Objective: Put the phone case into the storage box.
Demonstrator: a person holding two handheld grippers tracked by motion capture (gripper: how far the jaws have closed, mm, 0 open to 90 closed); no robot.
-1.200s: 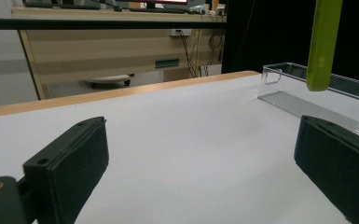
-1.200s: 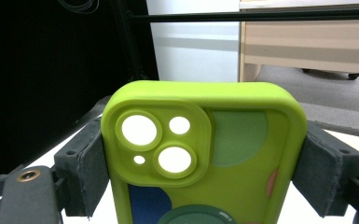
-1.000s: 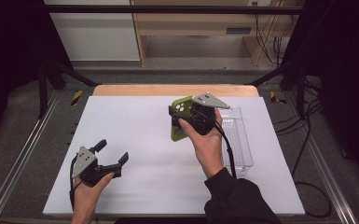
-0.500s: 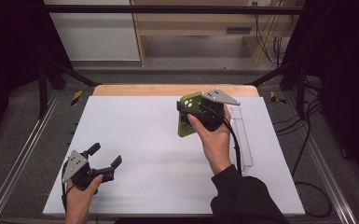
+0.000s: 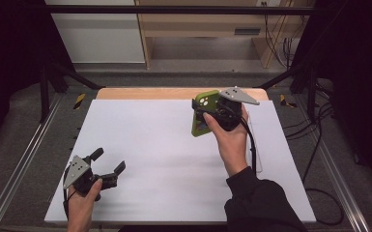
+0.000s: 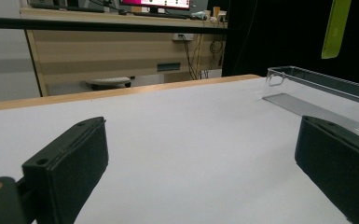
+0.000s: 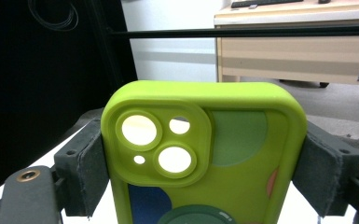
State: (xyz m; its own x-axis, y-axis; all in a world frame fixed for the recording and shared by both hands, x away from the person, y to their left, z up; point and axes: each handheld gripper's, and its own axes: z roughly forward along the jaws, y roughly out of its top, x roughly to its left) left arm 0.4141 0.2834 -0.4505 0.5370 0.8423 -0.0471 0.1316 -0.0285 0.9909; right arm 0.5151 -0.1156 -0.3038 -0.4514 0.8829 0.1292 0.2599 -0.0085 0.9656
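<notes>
A lime-green phone case (image 5: 204, 113) with camera cut-outs is held upright above the white table top, clamped by its two long sides in my right gripper (image 5: 211, 115). In the right gripper view the case (image 7: 205, 154) stands between the two black pads (image 7: 84, 165), its back towards the camera. Low at the table's near left corner my left gripper (image 5: 109, 167) is open with nothing between its fingers (image 6: 70, 168). From the left gripper view the case (image 6: 335, 28) hangs at the upper right.
A clear plastic tray (image 5: 256, 145) lies along the right side of the white table top (image 5: 145, 145), under the right forearm; its rim (image 6: 317, 79) shows ahead of the left gripper. Metal rails run along both table sides, with wooden furniture beyond.
The right gripper has lifted the case and carried it farther back and to the right, turning it more upright. The left gripper has drawn back towards the near left corner.
</notes>
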